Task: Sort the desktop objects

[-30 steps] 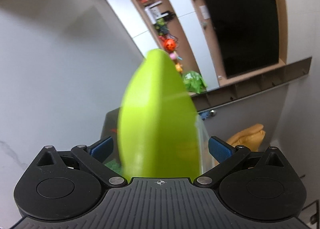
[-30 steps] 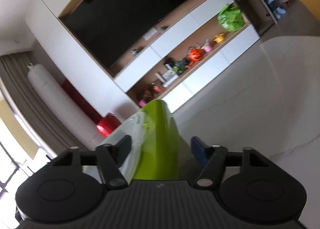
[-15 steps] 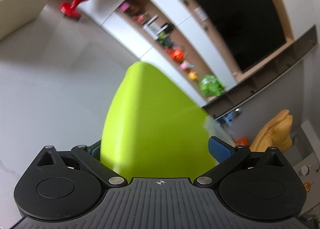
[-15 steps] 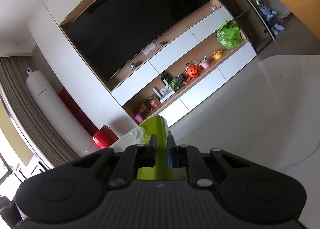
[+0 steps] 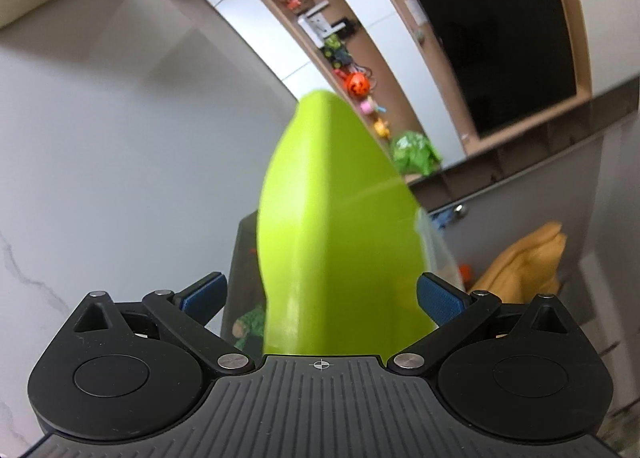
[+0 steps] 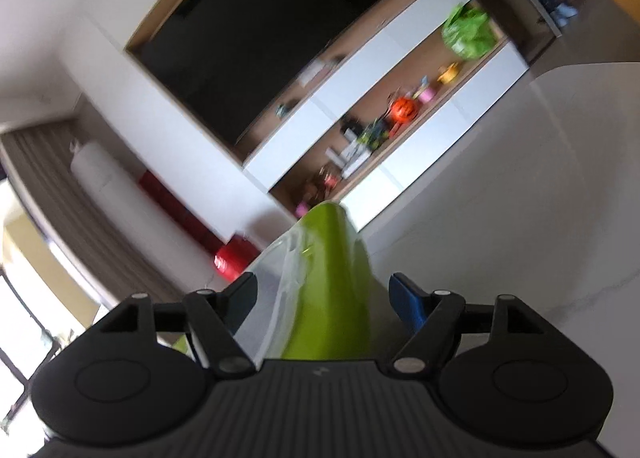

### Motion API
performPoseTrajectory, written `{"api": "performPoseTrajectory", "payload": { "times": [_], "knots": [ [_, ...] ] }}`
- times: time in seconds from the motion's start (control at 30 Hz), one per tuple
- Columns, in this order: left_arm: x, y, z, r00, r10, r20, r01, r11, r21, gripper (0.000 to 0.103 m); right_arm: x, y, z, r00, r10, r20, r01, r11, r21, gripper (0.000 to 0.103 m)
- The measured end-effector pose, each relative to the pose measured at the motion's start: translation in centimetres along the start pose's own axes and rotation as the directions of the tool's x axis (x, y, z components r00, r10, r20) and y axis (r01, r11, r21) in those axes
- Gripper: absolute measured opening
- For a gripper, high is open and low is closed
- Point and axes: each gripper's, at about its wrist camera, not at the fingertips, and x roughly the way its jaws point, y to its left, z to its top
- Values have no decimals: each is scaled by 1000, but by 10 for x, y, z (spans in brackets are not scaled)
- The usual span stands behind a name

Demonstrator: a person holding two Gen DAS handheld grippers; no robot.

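- Left gripper (image 5: 319, 298): jaws spread wide, the smooth lime-green plastic lid (image 5: 336, 225) standing on edge between them, apparently untouched by either pad.
- Right gripper (image 6: 322, 296): jaws apart too, straddling the same lid and a clear plastic container (image 6: 276, 278) beside it.
- Judging by this, a container is being handled for sorting; next, one gripper must close on it.

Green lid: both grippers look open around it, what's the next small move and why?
Probably close the left gripper on the green lid. Its blue pads stand wide apart with the lid between them, untouched. The right gripper is open too, with the lid and a clear plastic box edge between its fingers. That view is blurred, so steady the right first.
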Motion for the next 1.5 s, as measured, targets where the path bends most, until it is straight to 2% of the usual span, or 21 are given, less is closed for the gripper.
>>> {"api": "performPoseTrajectory", "payload": {
  "times": [0.1,0.17,0.23,0.27,0.3,0.37,0.43,0.53,0.57,0.6,0.77,0.87,0.97,1.1,1.2,1.3,1.4,1.5],
  "knots": [
    [2,-7,-1,1000,19,21,-20,999,28,102,14,6,9,999,7,-31,-8,999,-31,71],
    [0,-14,5,999,-8,44,7,1000,22,101,17,8,12,999,-15,-47,12,998,-59,54],
    [-2,-25,13,998,25,66,-28,998,47,100,14,8,12,999,-8,-37,6,999,-54,46],
    [0,-32,16,997,35,70,-41,996,74,101,11,10,13,1000,-25,-15,24,997,-67,17],
    [2,-38,20,996,46,73,-53,994,98,101,10,15,15,999,-43,9,44,993,-105,4],
    [9,-42,25,996,68,60,-75,991,111,101,10,23,19,999,-43,14,45,987,-153,4],
    [20,-36,28,998,64,29,-66,995,79,101,12,29,21,999,-49,11,50,985,-162,13],
    [23,-27,26,1000,13,13,-14,999,33,101,11,32,16,997,-76,33,80,984,-158,49],
    [22,-25,24,1000,19,15,-19,999,28,101,10,32,15,997,-75,31,79,987,-141,67],
    [21,-23,23,1000,26,15,-27,999,20,101,9,31,13,997,-70,28,73,990,-124,75],
    [13,-14,14,999,2,-46,-2,1000,1,102,4,29,1,999,-31,-28,29,996,-90,78],
    [15,-17,12,997,-6,-72,8,1000,21,102,6,21,-7,998,-3,-70,-1,998,-55,75],
    [18,-23,12,999,19,-35,-17,999,50,102,8,13,-7,994,60,-95,-61,998,-5,55],
    [19,-44,21,999,46,13,-47,995,92,101,7,21,1,996,60,-70,-62,998,-33,52],
    [21,-55,26,998,54,28,-57,992,115,102,13,22,11,997,44,-69,-44,999,2,52],
    [27,-51,30,996,79,30,-81,991,105,102,18,16,7,996,40,-80,-39,999,22,52],
    [27,-45,30,998,63,28,-65,994,83,101,13,15,-4,997,56,-50,-55,998,13,52],
    [21,-44,26,998,53,22,-55,995,81,101,14,16,-4,997,50,-57,-49,999,19,52]
  ]
}}
